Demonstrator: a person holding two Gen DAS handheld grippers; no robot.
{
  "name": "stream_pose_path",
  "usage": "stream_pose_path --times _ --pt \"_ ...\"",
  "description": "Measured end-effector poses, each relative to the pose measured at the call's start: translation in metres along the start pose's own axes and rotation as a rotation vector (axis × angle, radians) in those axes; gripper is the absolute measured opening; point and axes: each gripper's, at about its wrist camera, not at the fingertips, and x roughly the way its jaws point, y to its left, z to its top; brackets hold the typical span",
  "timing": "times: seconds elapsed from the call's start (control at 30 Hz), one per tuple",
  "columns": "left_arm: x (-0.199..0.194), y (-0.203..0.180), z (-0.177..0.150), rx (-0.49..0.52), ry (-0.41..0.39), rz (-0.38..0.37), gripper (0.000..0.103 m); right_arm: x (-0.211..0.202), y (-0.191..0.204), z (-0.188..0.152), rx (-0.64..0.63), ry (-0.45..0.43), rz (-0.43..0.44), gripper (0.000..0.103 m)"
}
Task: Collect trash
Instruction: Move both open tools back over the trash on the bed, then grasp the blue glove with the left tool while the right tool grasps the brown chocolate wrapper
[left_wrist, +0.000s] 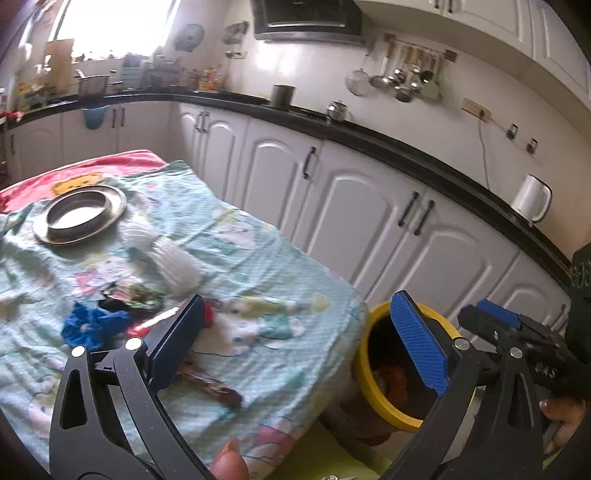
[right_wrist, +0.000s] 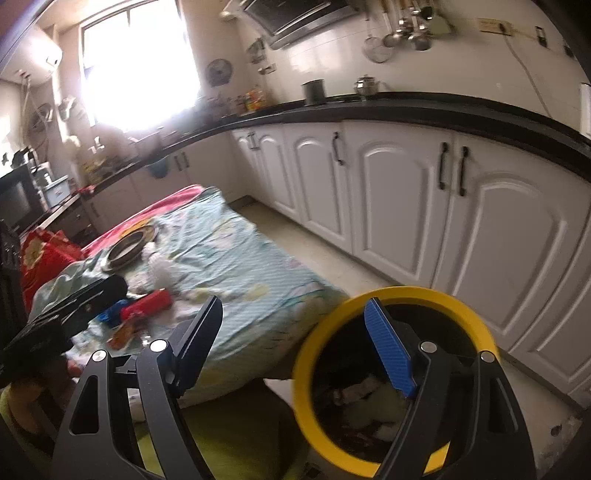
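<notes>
— Fingers?
— Left gripper (left_wrist: 299, 336) and right gripper (right_wrist: 295, 339) both spread, holding nothing.
— Trash?
— Wrappers: brown one (left_wrist: 212, 386) near, red (left_wrist: 162, 321) and blue (left_wrist: 92, 325) beyond, on the cloth-covered surface (left_wrist: 258, 258). Yellow-rimmed bin (right_wrist: 395, 369) right; steel plate (left_wrist: 79, 214) far.

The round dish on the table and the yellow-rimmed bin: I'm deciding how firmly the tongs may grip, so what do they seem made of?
The round dish looks like stainless steel: grey, shiny, with bright reflections on its wide rim. The yellow-rimmed bin seems to be plastic: its rim is an even, matte yellow with no glints; the dark inside leaves the wall material unclear.
</notes>
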Motion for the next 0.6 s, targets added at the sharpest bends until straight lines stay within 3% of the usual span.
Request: stream_pose_path --times 0.6 --pt "-0.021 0.087 0.014 -0.179 -0.047 0.141 0.092 0.027 0.096 -0.004 -0.182 0.07 0.154 0.077"
